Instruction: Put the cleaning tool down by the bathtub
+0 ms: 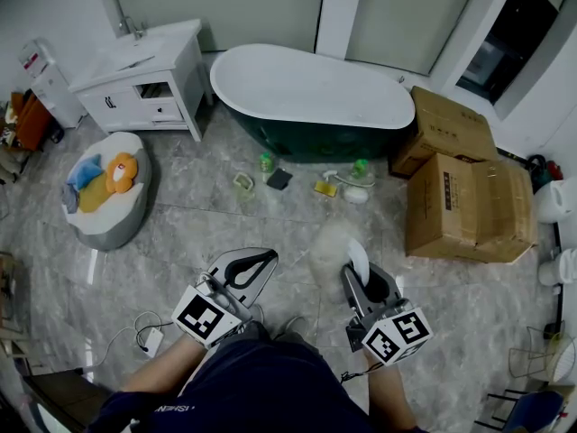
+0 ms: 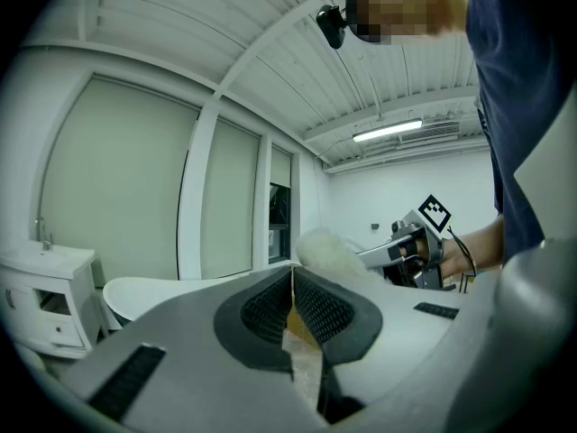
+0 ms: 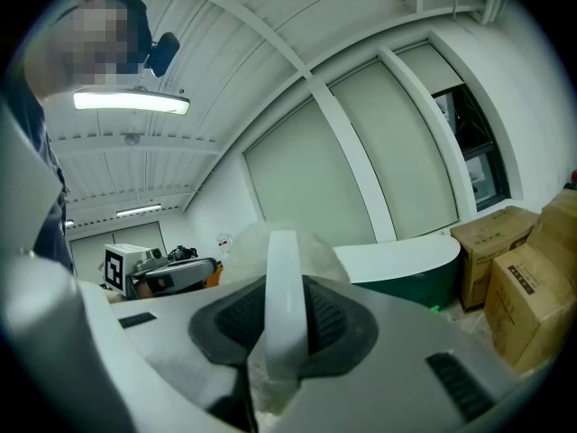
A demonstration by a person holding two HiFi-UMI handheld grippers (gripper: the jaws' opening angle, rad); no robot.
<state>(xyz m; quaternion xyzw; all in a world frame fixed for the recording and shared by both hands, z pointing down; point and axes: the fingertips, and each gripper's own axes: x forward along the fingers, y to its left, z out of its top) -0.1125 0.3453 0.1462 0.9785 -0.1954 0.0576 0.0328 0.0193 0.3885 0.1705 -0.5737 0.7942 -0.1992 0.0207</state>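
Note:
The cleaning tool is a white flat handle (image 1: 358,262) with a fluffy pale head (image 1: 331,245). My right gripper (image 1: 362,276) is shut on the handle, low in the head view, well short of the bathtub (image 1: 311,97). In the right gripper view the handle (image 3: 284,305) stands upright between the pads, with the fluffy head (image 3: 242,246) behind it and the tub (image 3: 406,260) beyond. My left gripper (image 1: 256,265) sits beside it to the left, shut with nothing in it; its pads meet at a seam (image 2: 291,305). The left gripper view also catches the fluffy head (image 2: 329,249).
Small bottles, a dark pad and sponges (image 1: 279,179) lie on the floor in front of the tub. Cardboard boxes (image 1: 460,197) stand to the right, a white vanity (image 1: 144,79) at the back left, a cushion with toys (image 1: 108,188) on the left. A cable and plug (image 1: 149,339) lie near my left side.

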